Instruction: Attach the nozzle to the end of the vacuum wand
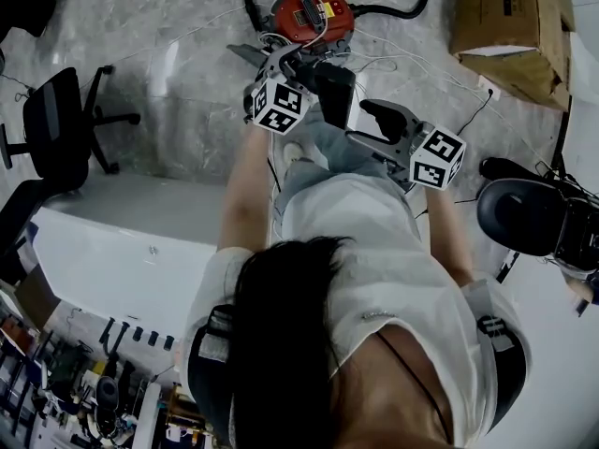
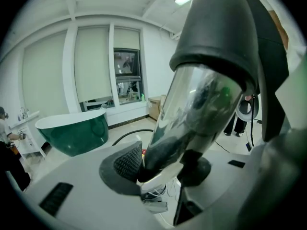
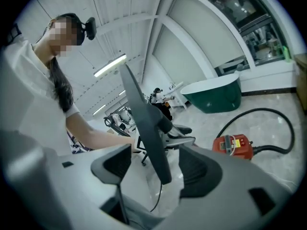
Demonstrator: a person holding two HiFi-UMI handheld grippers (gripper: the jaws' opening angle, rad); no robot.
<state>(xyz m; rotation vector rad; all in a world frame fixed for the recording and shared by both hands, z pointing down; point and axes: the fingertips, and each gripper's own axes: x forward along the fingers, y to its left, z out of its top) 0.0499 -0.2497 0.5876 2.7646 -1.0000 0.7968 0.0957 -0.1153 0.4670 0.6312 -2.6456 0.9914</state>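
- The left gripper (image 2: pixel 163 167) is clamped on the narrow lower end of the nozzle (image 2: pixel 206 95), a smoky clear plastic piece with a dark grey hood. One ribbed black pad (image 2: pixel 128 161) presses on each side.
- The nozzle stands up out of those jaws, tilted to the upper right in the left gripper view. In the head view it sits in front of the person, between the two grippers.
- The jaws of the right gripper (image 3: pixel 160 169) are apart. A slim dark grey bar (image 3: pixel 146 123) stands between them with a gap on each side; I cannot tell if it is the wand.
- A thin black wire and white cloth lie just under the right jaws.
- A red vacuum canister (image 1: pixel 311 14) sits on the grey marble floor (image 1: pixel 168 73) beyond the grippers, and its black hose (image 1: pixel 398 10) curves away from it.
- A dark green bathtub (image 2: pixel 72 133) stands by the far wall.
- A cardboard box (image 1: pixel 510 26) and a black office chair (image 1: pixel 61 124) stand well apart, on opposite sides.
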